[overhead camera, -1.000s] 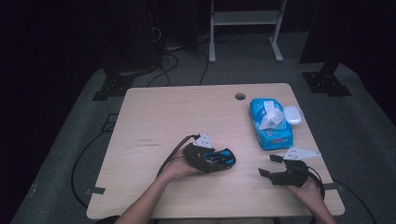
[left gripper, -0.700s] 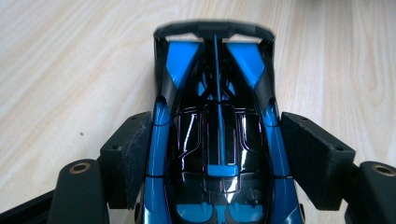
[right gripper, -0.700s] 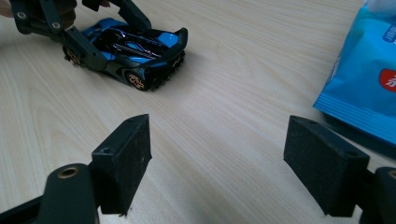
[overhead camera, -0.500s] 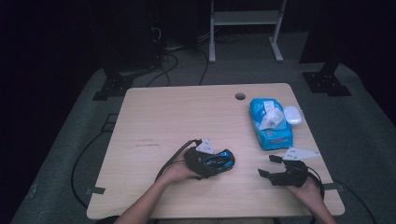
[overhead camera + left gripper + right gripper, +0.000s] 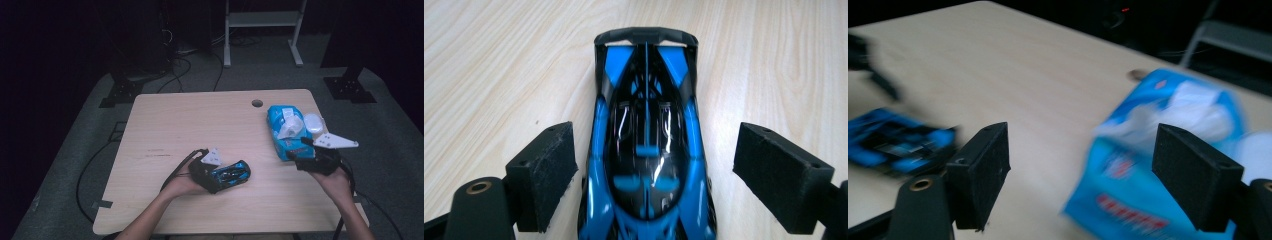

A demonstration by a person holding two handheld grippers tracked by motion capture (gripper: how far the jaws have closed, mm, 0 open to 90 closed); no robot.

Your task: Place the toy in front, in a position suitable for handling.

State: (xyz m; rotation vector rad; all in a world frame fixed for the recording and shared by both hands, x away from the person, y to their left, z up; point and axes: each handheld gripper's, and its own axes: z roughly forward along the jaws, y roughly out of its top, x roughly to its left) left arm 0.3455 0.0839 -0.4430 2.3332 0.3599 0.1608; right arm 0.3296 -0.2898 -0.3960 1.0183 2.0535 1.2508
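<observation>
A blue and black toy car (image 5: 239, 171) (image 5: 646, 145) lies on the wooden table (image 5: 200, 120), its rear wing pointing away from my left gripper (image 5: 224, 178) (image 5: 656, 137). That gripper's jaws straddle the car and have just been opening. Both pads (image 5: 544, 170) stand off the car's sides, with a wider gap on the right. My right gripper (image 5: 300, 150) (image 5: 1080, 145) hovers open and empty just in front of a blue wipes pack (image 5: 282, 127) (image 5: 1158, 165). The car (image 5: 898, 142) shows blurred at its far left.
A white round lid (image 5: 312, 121) lies right of the pack, near the table's right edge. A cable hole (image 5: 257, 103) sits at the back of the table. Cables trail from both grippers over the front edge. Dark floor and stands surround the table.
The left gripper slid a little to the right with the car and its jaws spread off it. The right gripper rose and moved up toward the wipes pack.
</observation>
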